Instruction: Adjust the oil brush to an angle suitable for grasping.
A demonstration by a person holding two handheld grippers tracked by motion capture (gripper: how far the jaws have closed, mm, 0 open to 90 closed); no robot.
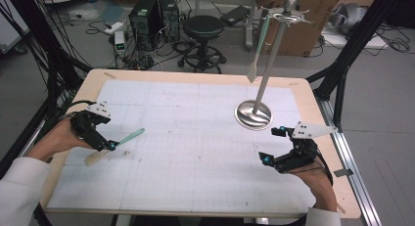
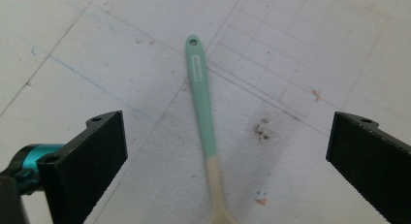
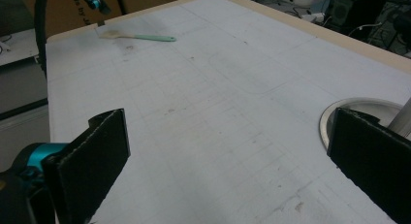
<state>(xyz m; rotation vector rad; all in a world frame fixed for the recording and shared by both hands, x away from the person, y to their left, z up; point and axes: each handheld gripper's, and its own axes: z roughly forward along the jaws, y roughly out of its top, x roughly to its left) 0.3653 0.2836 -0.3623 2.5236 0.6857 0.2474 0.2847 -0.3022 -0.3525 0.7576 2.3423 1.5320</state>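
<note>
A: Where did the mint-green-handled spatula with the cream blade (image 2: 204, 118) lie?

B: Flat on the white gridded mat (image 1: 195, 138) at the left side of the counter (image 1: 313, 113), its long axis slanting: hanging-hole end toward the mat's centre, blade toward the left gripper (image 1: 104, 144).

A: And the fingers?

B: Both pairs stood wide apart. The left gripper view had the handle running between its fingers (image 2: 92, 156), untouched. The right gripper (image 1: 274, 145) held nothing.

A: Anything one view added?

B: The high view showed a second spatula (image 1: 258, 50) hanging on the steel stand (image 1: 254, 113); the right gripper view caught just the stand's base.
</note>
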